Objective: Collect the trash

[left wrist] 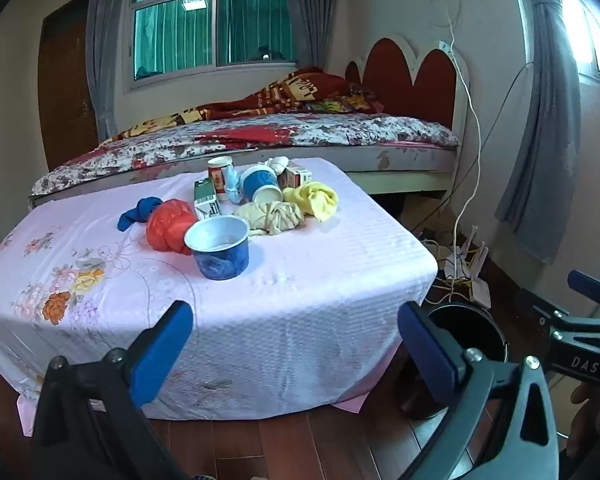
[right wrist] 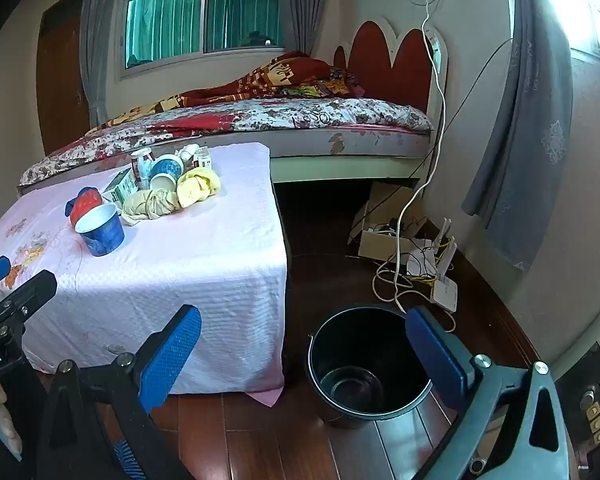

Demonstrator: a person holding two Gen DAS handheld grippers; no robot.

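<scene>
A heap of trash lies on the pink-clothed table (left wrist: pixel 308 280): a blue paper cup (left wrist: pixel 219 248) standing upright in front, a red crumpled bag (left wrist: pixel 168 226), a blue wad (left wrist: pixel 140 212), a green-and-white carton (left wrist: pixel 207 200), a beige wad (left wrist: pixel 272 218), a yellow wad (left wrist: pixel 314 200) and a tipped blue cup (left wrist: pixel 262 188). A black bucket (right wrist: pixel 370 364) stands on the floor to the right of the table. My left gripper (left wrist: pixel 296 344) hangs open short of the table's near edge, well back from the cup. My right gripper (right wrist: pixel 304 352) is open above the floor between table (right wrist: pixel 204 272) and bucket, with nothing in it.
A bed (left wrist: pixel 260 140) with a floral cover runs behind the table. Cables, a cardboard box (right wrist: pixel 384 236) and a white router (right wrist: pixel 444 284) lie on the floor by the right wall. Grey curtains (right wrist: pixel 516 140) hang there. The floor is dark wood.
</scene>
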